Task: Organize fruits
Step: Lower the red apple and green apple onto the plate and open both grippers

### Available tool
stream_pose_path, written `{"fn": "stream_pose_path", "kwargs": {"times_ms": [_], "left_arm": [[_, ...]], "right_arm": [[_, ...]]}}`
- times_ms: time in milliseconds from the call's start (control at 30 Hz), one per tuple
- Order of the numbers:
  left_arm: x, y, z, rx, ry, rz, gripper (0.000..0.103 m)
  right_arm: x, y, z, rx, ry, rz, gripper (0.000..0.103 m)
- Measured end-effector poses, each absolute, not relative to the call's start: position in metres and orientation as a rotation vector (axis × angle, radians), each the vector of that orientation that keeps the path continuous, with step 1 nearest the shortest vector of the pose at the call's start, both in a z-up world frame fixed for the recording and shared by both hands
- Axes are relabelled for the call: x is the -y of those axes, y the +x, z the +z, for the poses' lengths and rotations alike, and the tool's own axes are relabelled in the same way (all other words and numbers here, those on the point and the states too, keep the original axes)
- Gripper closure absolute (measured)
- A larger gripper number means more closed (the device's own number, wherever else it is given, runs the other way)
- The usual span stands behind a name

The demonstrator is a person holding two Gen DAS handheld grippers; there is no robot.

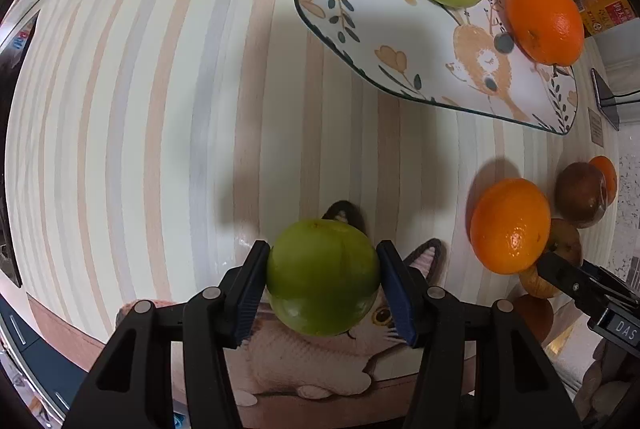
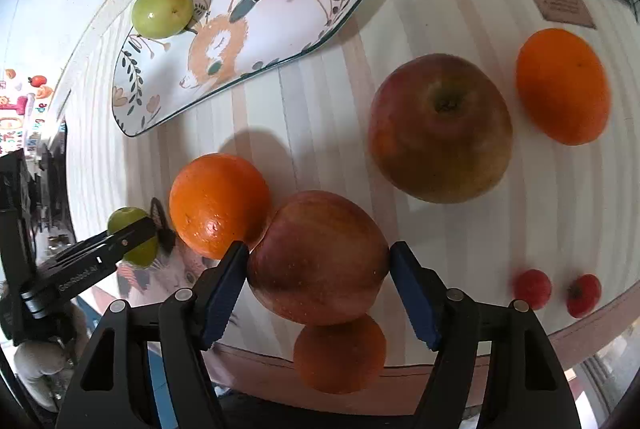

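My left gripper (image 1: pixel 323 281) is clamped on a green fruit (image 1: pixel 322 277), above the desk (image 1: pixel 160 109); the plate (image 1: pixel 360 41) lies ahead and right, long axis slanting away. My right gripper (image 2: pixel 318 279) squeezes a red apple (image 2: pixel 318 257), plate ahead-left. Left looks nearer. "DAS" reads on the other gripper's body.

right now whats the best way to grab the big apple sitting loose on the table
Take the big apple across its widest middle, coming from above. It sits upright, stem dimple up, with rounded sides. Set the pads left and right of the dimple; the orange beside it leaves a gap.
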State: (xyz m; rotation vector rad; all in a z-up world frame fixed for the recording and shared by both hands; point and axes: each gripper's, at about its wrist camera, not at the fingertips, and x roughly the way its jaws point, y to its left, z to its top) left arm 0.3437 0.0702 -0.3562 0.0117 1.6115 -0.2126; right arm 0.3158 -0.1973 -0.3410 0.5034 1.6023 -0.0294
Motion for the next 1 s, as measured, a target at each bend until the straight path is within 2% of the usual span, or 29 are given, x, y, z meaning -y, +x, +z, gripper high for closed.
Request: {"fn": "stream_pose_path", "kwargs": {"times_ms": [200, 367, 533, 667, 1000], "left_arm": [[-0.076, 0.342, -0.327, -1.585, -0.067, -0.235, 0.051], [-0.078, 0.350, -0.283, -1.522, -0.157, -0.292, 0.051], [-0.055, 0.398, -0.244, -1.466, -0.212, -0.338, 0.051], [-0.032, 0.436, -0.252, -1.457, -0.149, -0.289, 0.051], [-0.020, 0.494, -0.310, -1.595, -0.051, -0.211, 0.051]], "right_arm": [[0.200, 0.314, -0.319, -1.543, 0.544, -0.047, 0.029], [0.197, 0.327, -0.273, -1.455, 0.554, 0.009, 0.029], [0.186, 0.365, -0.242, -1.381, 0.533, 0.053, 0.029], [0.176, 0.409, -0.247, -1.380, 0.435, 0.032, 0.029], [0.151, 0.464, -0.309, -1.510, 0.310, -0.020, 0.029]]}}
